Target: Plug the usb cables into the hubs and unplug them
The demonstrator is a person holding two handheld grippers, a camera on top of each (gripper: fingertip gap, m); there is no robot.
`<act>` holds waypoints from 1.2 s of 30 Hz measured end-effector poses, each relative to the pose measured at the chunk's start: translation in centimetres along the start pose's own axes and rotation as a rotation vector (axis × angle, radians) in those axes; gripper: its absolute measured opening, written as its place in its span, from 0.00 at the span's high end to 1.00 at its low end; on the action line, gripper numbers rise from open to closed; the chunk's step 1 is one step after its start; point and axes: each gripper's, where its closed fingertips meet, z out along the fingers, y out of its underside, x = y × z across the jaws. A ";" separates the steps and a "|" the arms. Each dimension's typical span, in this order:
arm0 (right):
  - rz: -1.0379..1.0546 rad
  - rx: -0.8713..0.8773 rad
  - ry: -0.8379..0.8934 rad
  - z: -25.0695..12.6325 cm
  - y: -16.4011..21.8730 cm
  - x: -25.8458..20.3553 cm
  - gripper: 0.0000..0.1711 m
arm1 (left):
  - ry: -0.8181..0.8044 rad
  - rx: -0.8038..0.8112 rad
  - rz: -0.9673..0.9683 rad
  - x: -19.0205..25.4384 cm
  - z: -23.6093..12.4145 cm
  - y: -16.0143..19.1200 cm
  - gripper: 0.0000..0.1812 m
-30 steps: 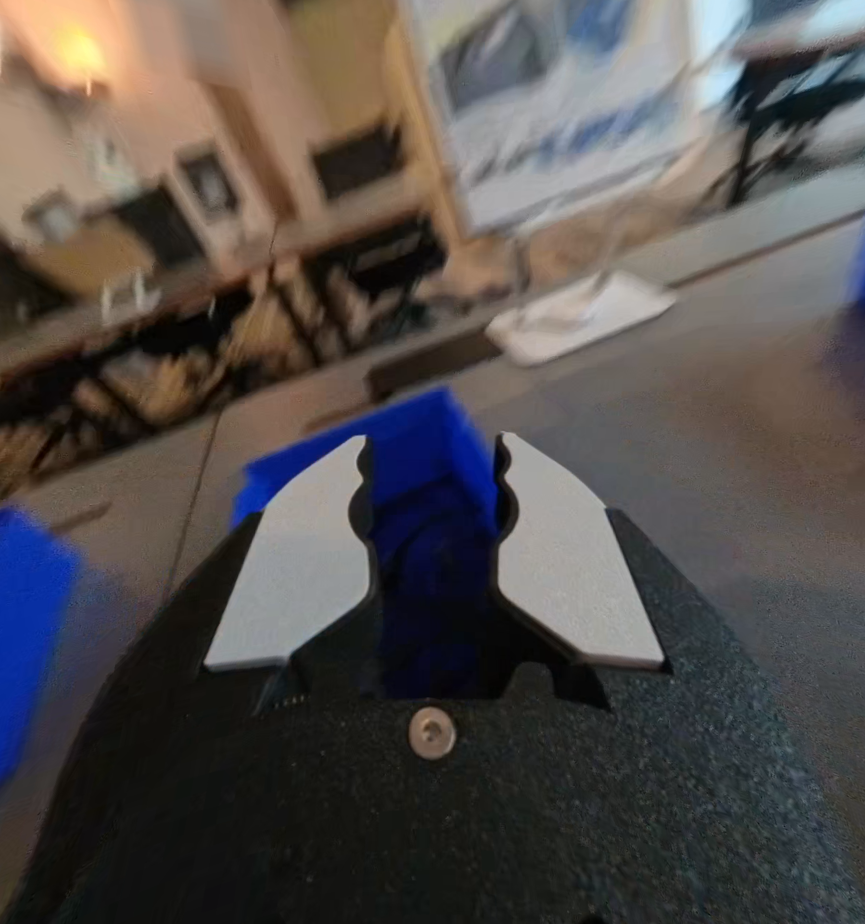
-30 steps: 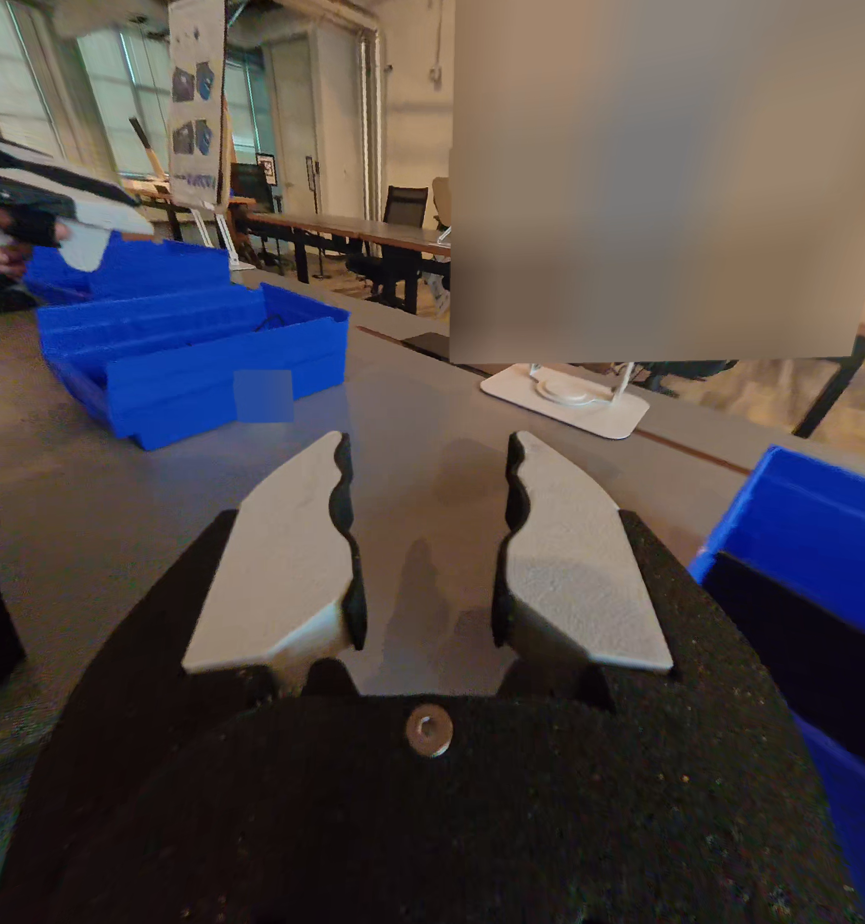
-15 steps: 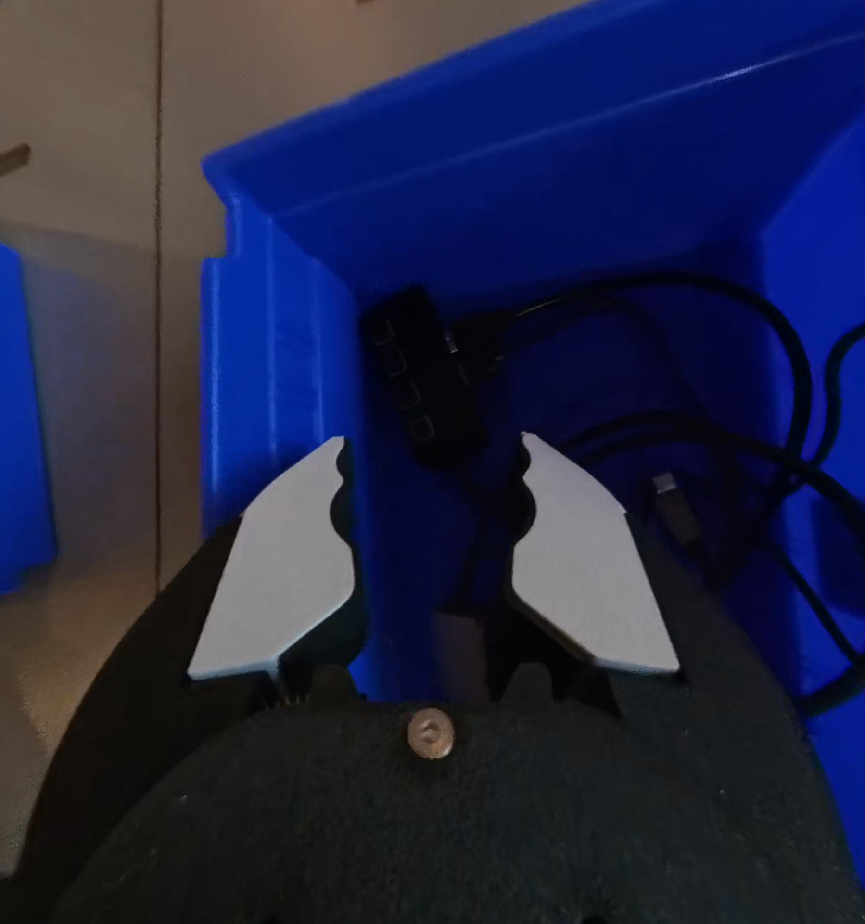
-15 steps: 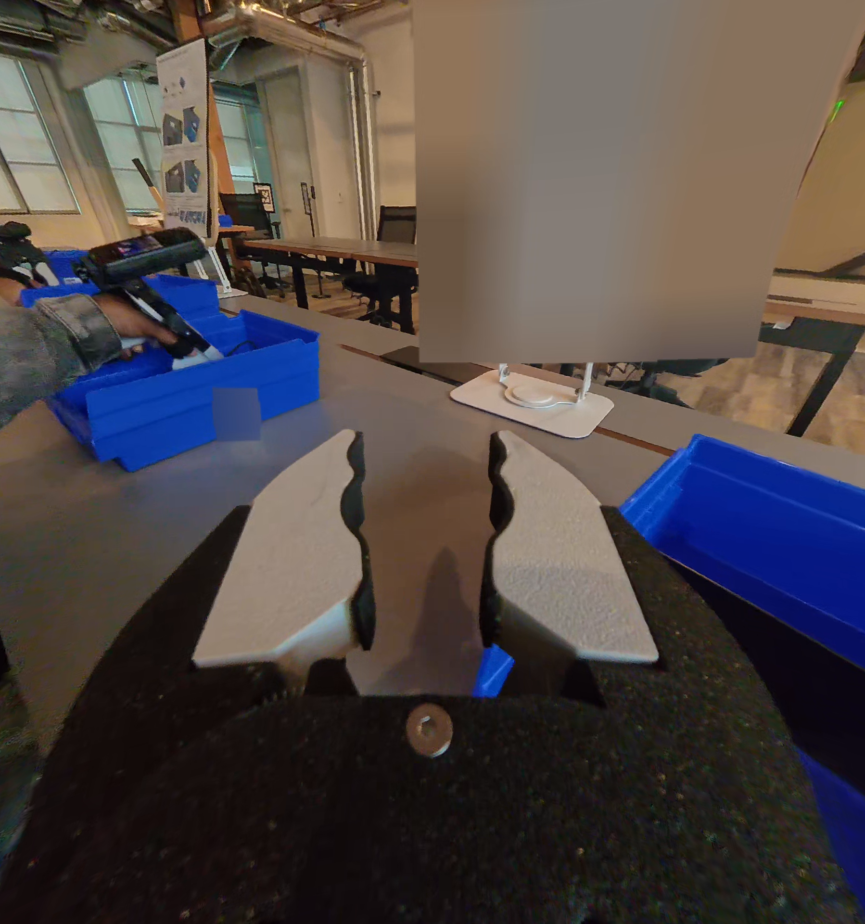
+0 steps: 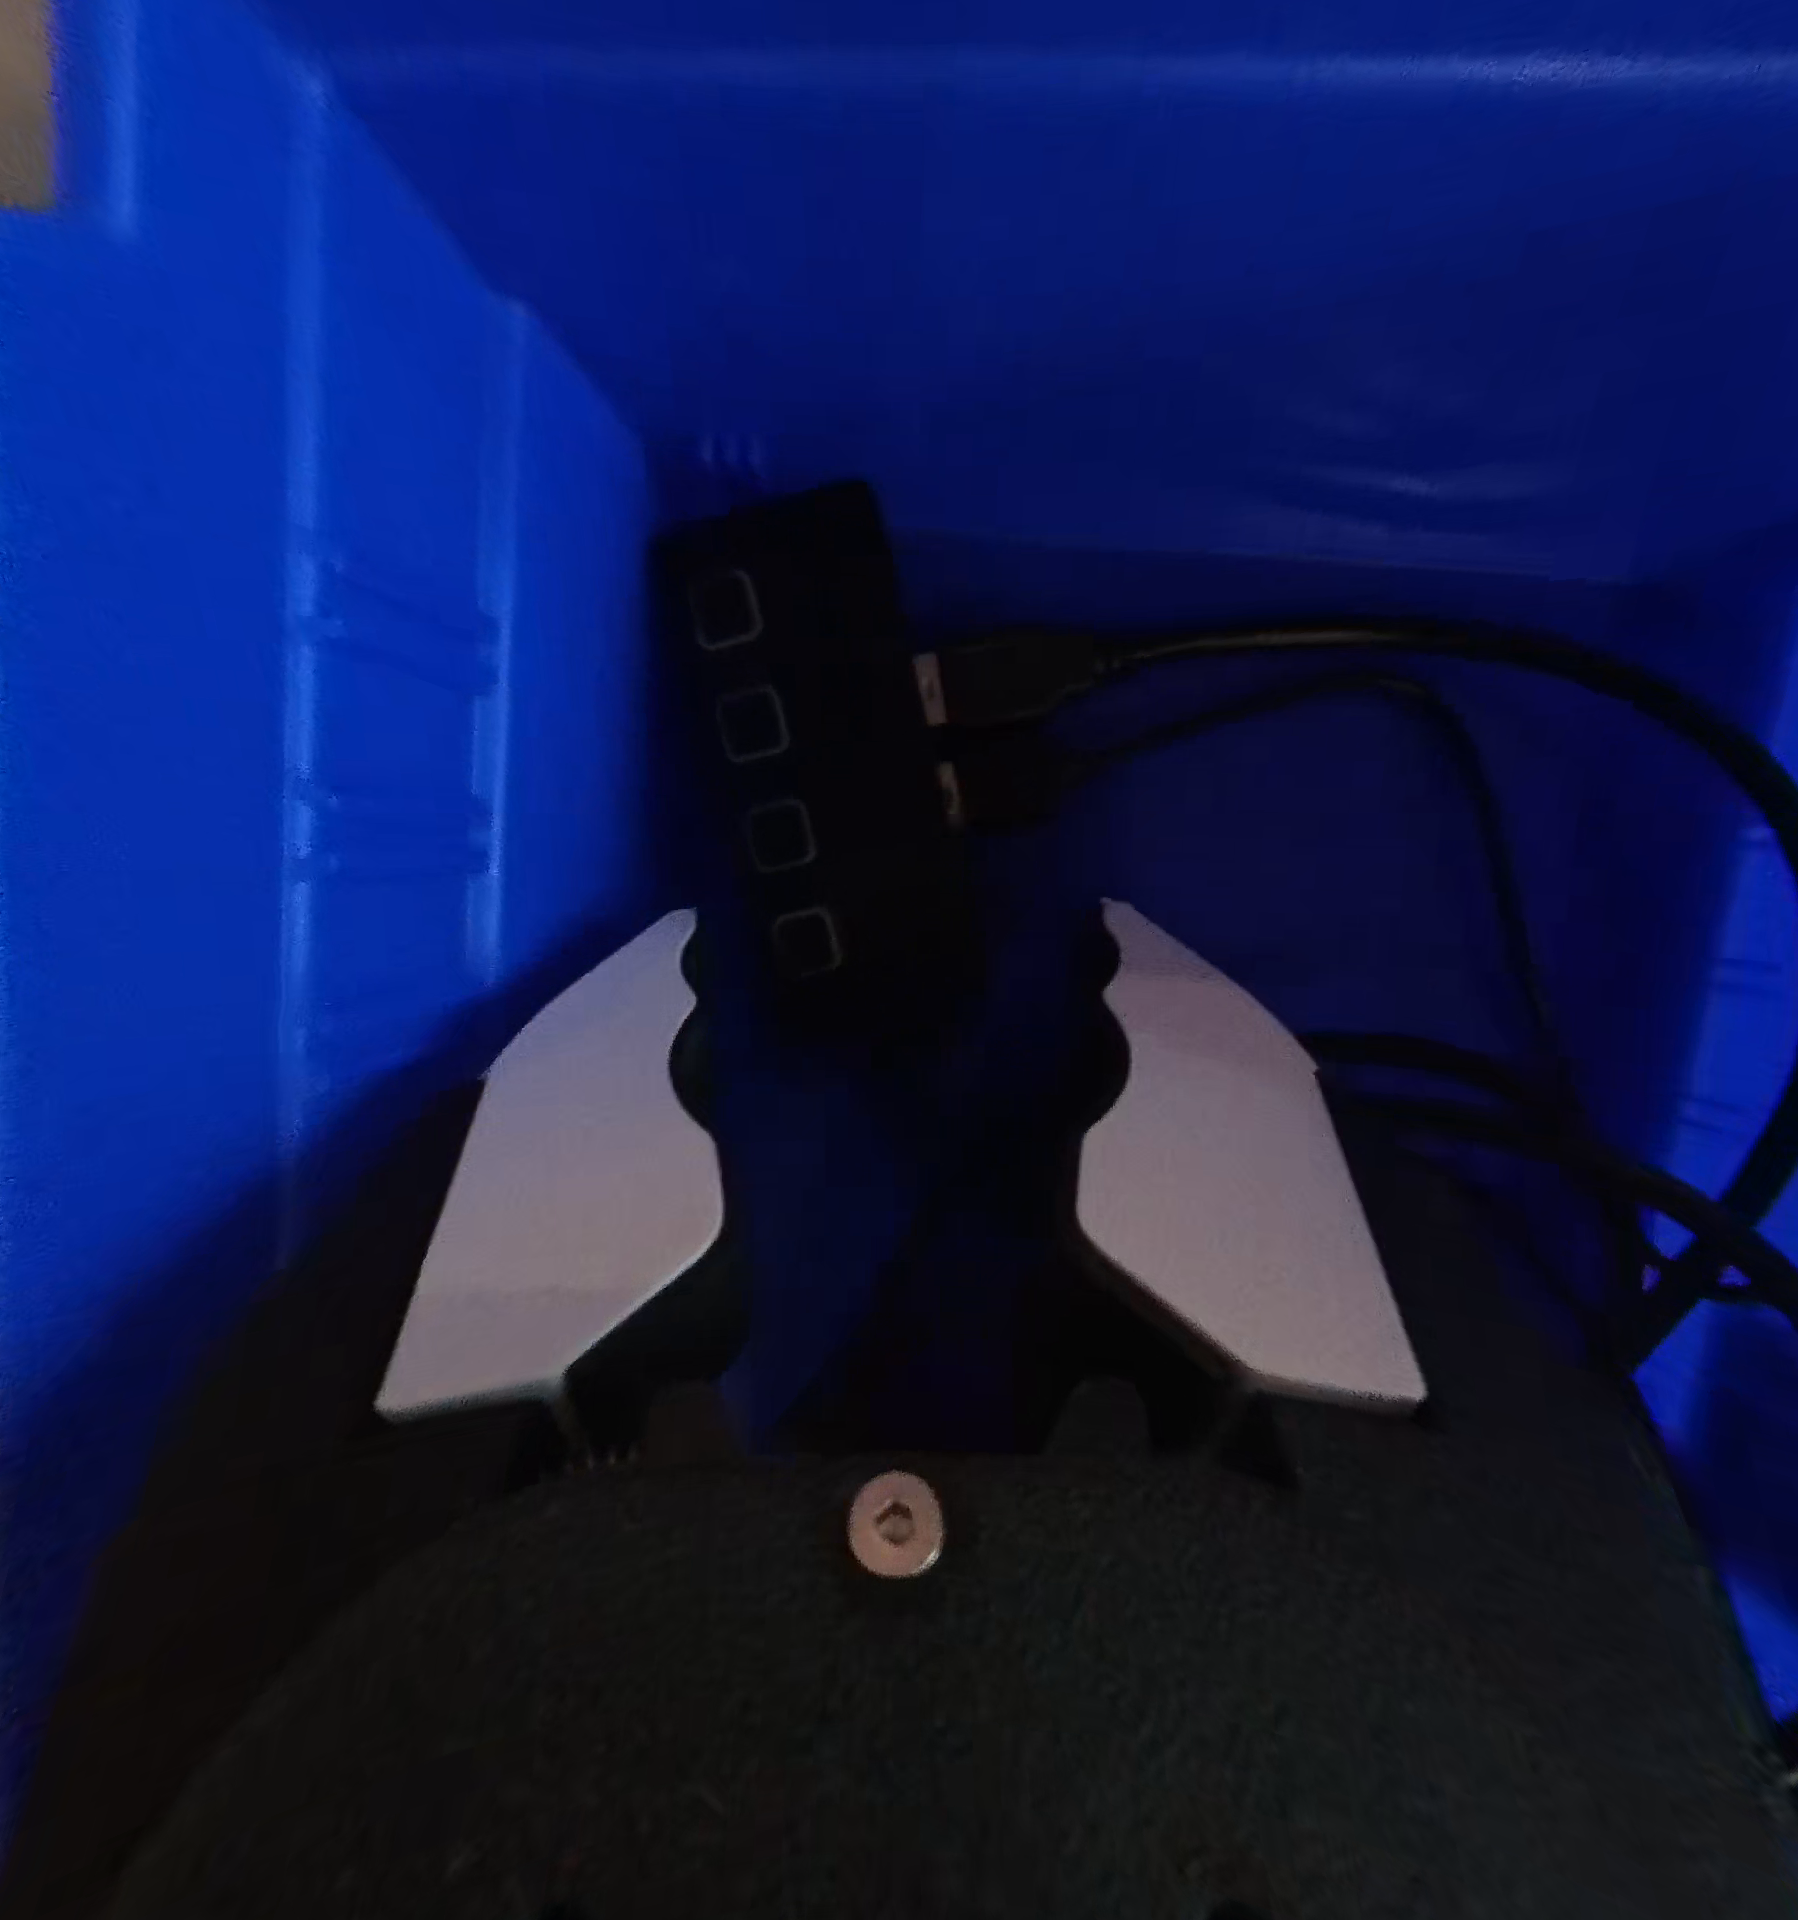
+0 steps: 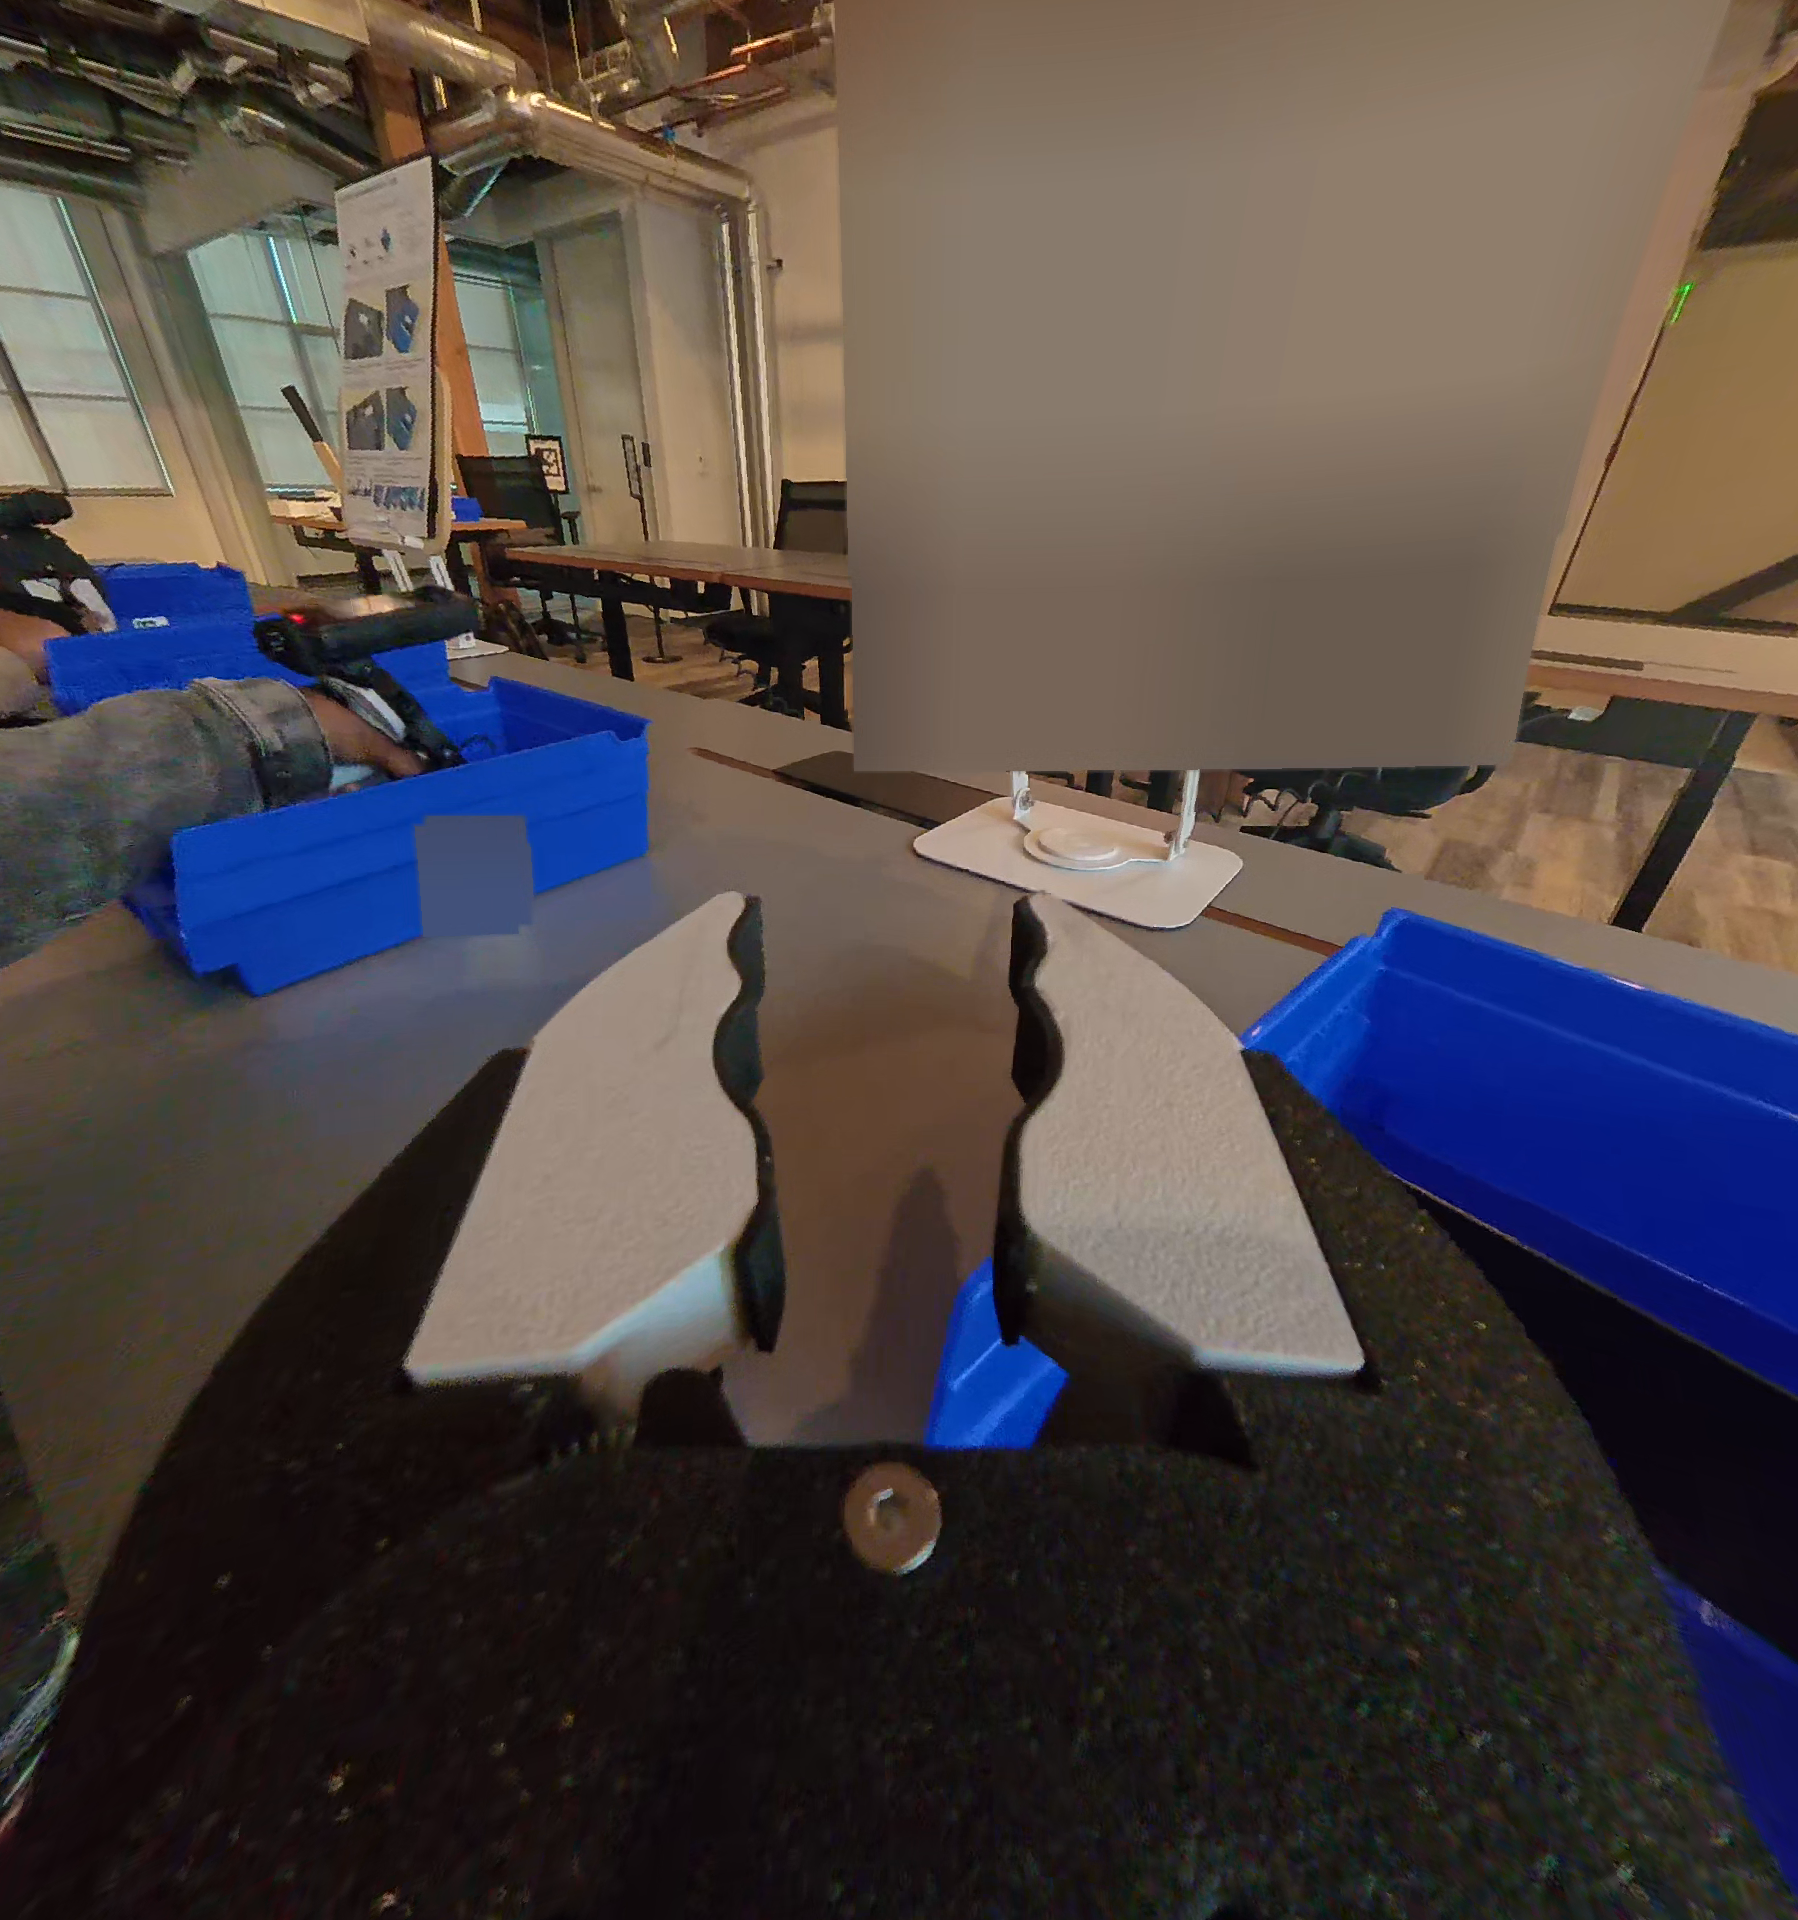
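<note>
In the left wrist view a black USB hub with several square buttons lies inside a blue bin, against its left wall. Two black USB plugs sit in its right side, and their black cables loop to the right. My left gripper is open, its fingertips on either side of the hub's near end, not closed on it. My right gripper is open and empty above the grey table. In the right wrist view the left gripper reaches into the far blue bin.
A second blue bin stands just right of my right gripper. A white stand base sits at the table's far edge. More blue bins are at the far left. A sleeved arm lies at the left. My right fingertips sit around 60 cm from my left ones.
My left gripper has dropped deeper into the bin and closer to the hub, which now sits between its fingertips. The right gripper has opened slightly and barely moved.
</note>
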 end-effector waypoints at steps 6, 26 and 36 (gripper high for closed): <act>-0.002 0.018 0.018 -0.4 -0.3 0.4 0.74 | 0.111 0.036 -0.131 -0.5 0.2 0.2 0.76; -0.266 -0.055 -0.110 1.9 -0.6 -7.6 0.78 | -0.006 0.922 0.201 2.5 -22.9 -4.0 0.77; -0.464 -0.037 -0.178 4.3 -2.4 -14.1 0.78 | -0.341 1.178 0.440 6.9 -32.5 -4.4 0.77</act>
